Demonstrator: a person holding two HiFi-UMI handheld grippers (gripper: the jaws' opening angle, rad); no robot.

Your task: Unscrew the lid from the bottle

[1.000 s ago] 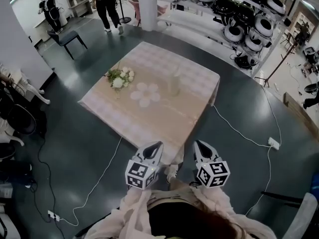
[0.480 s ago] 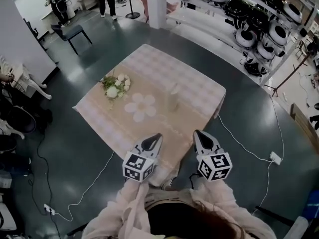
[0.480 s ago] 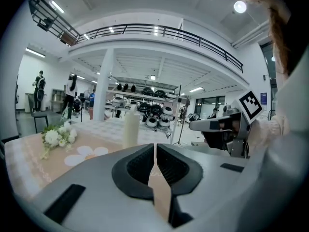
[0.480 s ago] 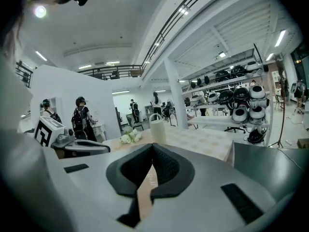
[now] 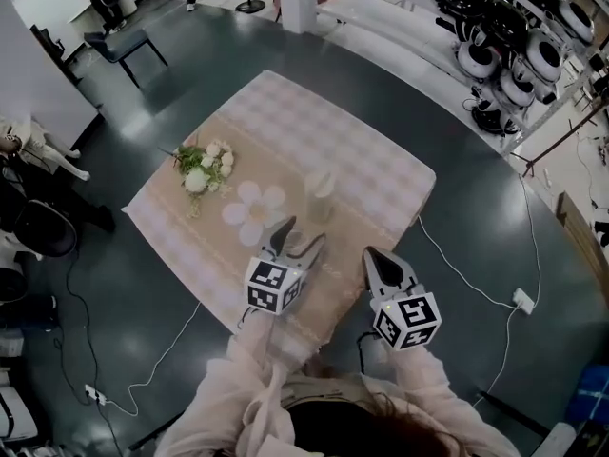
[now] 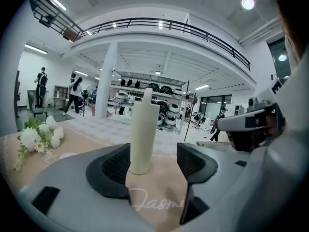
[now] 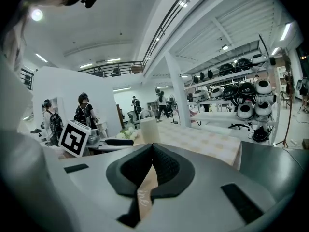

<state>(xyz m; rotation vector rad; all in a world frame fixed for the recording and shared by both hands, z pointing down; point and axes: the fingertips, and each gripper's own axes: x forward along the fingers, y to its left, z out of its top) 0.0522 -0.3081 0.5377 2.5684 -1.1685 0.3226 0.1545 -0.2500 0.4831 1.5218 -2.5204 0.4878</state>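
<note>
Table w/ checked cloth stands mid-floor, so the bottle's reachable from the near edge. Left gripper reaches over that edge, fingers opening wide & lined up w/ the bottle, pads not on it yet, prob. to steady the body. Right gripper hangs back, fingers pressed together, empty, likely meant for the lid, which is still on. Bottle is upright near table centre

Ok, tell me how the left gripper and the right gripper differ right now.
The left gripper has its jaws apart and opening, with the bottle ahead in line with the gap. The right gripper has its jaws together on nothing. The left gripper reaches out over the table toward the bottle, while the right gripper hangs back near the table's edge. Neither touches the bottle.
</note>
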